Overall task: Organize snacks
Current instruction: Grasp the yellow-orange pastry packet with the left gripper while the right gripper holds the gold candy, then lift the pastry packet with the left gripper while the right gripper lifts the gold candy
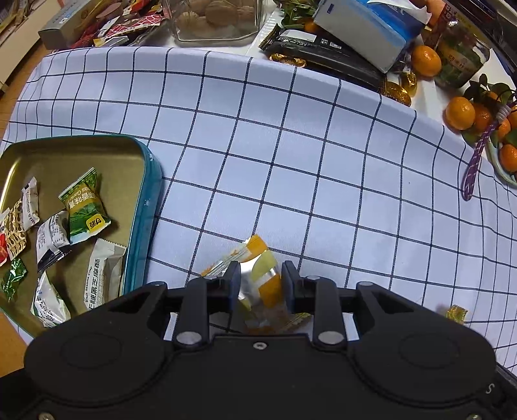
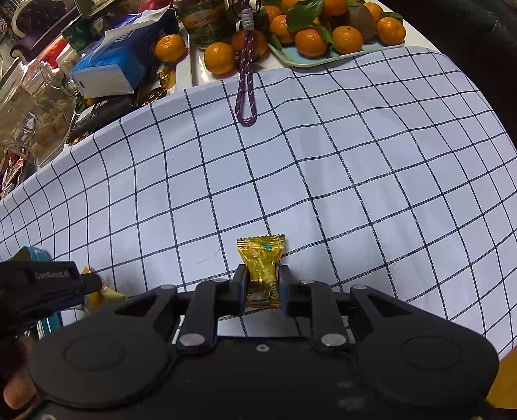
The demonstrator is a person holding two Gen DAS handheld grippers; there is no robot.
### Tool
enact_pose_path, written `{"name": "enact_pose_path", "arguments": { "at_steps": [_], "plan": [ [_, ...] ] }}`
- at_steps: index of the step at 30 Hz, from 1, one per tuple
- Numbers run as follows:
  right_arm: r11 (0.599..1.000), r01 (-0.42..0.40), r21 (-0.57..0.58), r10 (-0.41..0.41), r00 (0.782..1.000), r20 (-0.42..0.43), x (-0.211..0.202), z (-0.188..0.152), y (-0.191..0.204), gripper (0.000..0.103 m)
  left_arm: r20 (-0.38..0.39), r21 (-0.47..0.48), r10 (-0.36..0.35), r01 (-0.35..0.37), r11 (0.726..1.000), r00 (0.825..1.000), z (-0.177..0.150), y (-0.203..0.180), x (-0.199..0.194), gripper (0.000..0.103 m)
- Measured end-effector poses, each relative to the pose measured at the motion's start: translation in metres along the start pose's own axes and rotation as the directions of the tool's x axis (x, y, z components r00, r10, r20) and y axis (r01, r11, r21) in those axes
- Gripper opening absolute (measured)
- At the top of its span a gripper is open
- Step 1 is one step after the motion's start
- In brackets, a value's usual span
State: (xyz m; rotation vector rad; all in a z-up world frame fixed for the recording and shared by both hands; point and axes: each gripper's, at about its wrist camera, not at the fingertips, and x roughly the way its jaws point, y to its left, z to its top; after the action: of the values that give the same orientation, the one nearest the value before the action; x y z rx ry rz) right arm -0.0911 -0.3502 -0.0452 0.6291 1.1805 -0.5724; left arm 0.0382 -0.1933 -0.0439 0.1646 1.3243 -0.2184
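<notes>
My left gripper (image 1: 261, 281) points steeply down at the checked cloth (image 1: 290, 168) covering the worktop. Between its fingers sits an orange, yellow and silver snack packet (image 1: 258, 274), lying on the cloth. The jaws stand partly apart, one on each side of the packet, and I cannot tell whether the pads press on it or merely flank it.

Just left of that gripper is the teal tin (image 1: 142, 232), open, with a gold-coloured inside. It holds several wrapped snacks: a green packet (image 1: 84, 206) near its middle, a grey-white sesame crisp packet (image 1: 101, 274) at its near right, and more white, brown and green wrappers along its left part.

My right gripper (image 2: 262, 284) is closed tight on a gold-wrapped candy (image 2: 262, 268), gripped around its middle, with its far crimped end sticking out beyond the fingertips over the cloth. In the right wrist view the left gripper (image 2: 93, 286) shows at the near left edge, with the orange packet (image 2: 97, 297) beneath its tip and a bit of the teal tin (image 2: 35, 253) behind it.

Along the far edge of the worktop lie mandarins (image 2: 219, 58) on and beside a pale tray (image 2: 336, 56), a purple cord loop (image 2: 247, 93), a blue tissue pack (image 1: 368, 32) and a glass jar of walnuts (image 1: 216, 19).
</notes>
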Motion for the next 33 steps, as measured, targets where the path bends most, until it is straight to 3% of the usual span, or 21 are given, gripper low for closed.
{"name": "enact_pose_path", "arguments": {
  "at_steps": [10,15,19,25,33],
  "plan": [
    [1.000,0.003,0.003,-0.003,1.000,-0.001,0.001,0.001,-0.002,0.021,-0.006,0.129,0.023,-0.022,0.991,1.000,-0.019,-0.003,-0.008,0.043],
    [1.000,0.002,-0.010,-0.002,1.000,0.003,-0.001,0.000,0.000,0.021,-0.008,0.164,-0.009,0.010,0.986,1.000,-0.025,0.003,-0.022,0.043],
    [1.000,-0.002,-0.006,0.002,1.000,0.002,-0.001,0.000,-0.002,0.021,0.065,0.097,-0.020,0.013,0.995,0.998,-0.024,0.022,-0.042,0.043],
    [1.000,-0.012,0.005,0.012,1.000,0.008,-0.002,0.002,-0.003,0.021,-0.035,-0.038,-0.090,0.089,0.995,0.995,-0.026,0.050,-0.024,0.043],
    [1.000,-0.023,-0.008,0.023,1.000,0.011,-0.003,-0.001,0.002,0.022,-0.027,-0.022,-0.121,0.120,0.993,0.992,-0.028,0.039,-0.013,0.042]
  ]
}}
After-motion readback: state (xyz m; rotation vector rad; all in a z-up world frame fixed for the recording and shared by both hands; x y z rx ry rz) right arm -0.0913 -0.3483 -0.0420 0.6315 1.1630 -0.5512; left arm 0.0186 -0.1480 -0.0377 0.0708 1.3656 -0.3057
